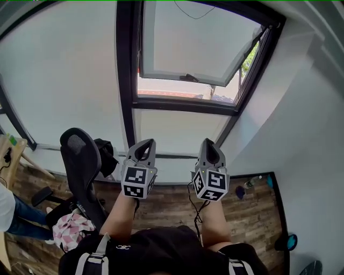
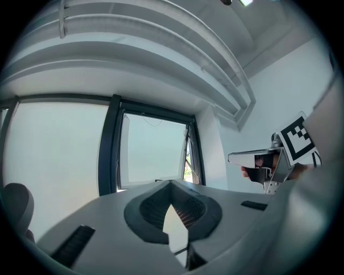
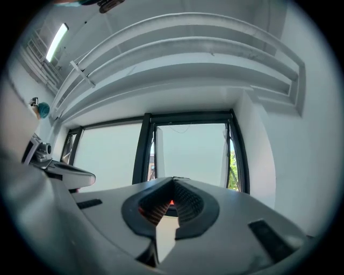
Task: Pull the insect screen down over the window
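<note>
The window (image 1: 188, 102) has a dark frame, and its sash (image 1: 196, 48) is tilted open outward with a handle (image 1: 189, 78) on the lower rail. A thin cord loop (image 1: 191, 13) hangs at the top of the opening; I see no screen drawn over it. My left gripper (image 1: 146, 143) and right gripper (image 1: 208, 142) are held side by side below the window, well short of it. Both are shut with nothing between the jaws. The left gripper view shows its closed jaws (image 2: 171, 182) aimed at the window (image 2: 153, 150). In the right gripper view the jaws (image 3: 173, 180) also face the window (image 3: 191, 156).
A black office chair (image 1: 80, 161) stands at the left with a patterned cloth (image 1: 72, 230) on its seat. A person's legs (image 1: 19, 217) show at the far left. A white wall (image 1: 301, 134) closes the right side. A bottle (image 1: 252, 181) lies on the wooden floor (image 1: 172, 207).
</note>
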The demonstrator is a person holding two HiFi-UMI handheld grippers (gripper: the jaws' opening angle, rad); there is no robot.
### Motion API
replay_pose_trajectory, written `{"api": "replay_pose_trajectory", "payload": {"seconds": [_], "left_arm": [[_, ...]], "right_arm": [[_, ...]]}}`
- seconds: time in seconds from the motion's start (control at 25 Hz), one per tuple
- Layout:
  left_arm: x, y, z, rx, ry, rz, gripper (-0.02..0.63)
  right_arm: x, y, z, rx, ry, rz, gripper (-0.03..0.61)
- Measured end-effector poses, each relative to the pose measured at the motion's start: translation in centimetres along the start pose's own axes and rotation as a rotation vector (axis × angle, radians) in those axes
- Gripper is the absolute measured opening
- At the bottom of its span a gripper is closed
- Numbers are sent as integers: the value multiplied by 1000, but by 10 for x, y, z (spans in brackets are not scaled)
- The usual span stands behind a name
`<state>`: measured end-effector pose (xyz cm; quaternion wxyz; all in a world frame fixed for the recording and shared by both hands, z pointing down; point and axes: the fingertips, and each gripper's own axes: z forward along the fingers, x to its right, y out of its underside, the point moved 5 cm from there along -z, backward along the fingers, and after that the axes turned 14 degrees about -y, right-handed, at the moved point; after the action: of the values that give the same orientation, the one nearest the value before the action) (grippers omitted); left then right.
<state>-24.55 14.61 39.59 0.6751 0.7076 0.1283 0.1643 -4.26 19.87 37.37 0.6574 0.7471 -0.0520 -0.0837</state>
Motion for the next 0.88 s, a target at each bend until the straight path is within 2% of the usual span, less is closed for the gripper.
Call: {"api": "replay_pose_trajectory", "payload": {"seconds": [0.16,0.4,0.56,0.88], "left_arm": [[-10,7,-1,-8,13,-14,2],[-21,8,9,12,16,-27,2],[-28,10,24,17,6,-56,2],[-26,6,85,35,-44,-7,2]], "right_arm": [[-12,6,2,-26,12,-16,3],[-12,1,14,1,19,-18,3],[-2,2,30,18,10,-20,3],[43,11,80,49,-1,-13,3]]}}
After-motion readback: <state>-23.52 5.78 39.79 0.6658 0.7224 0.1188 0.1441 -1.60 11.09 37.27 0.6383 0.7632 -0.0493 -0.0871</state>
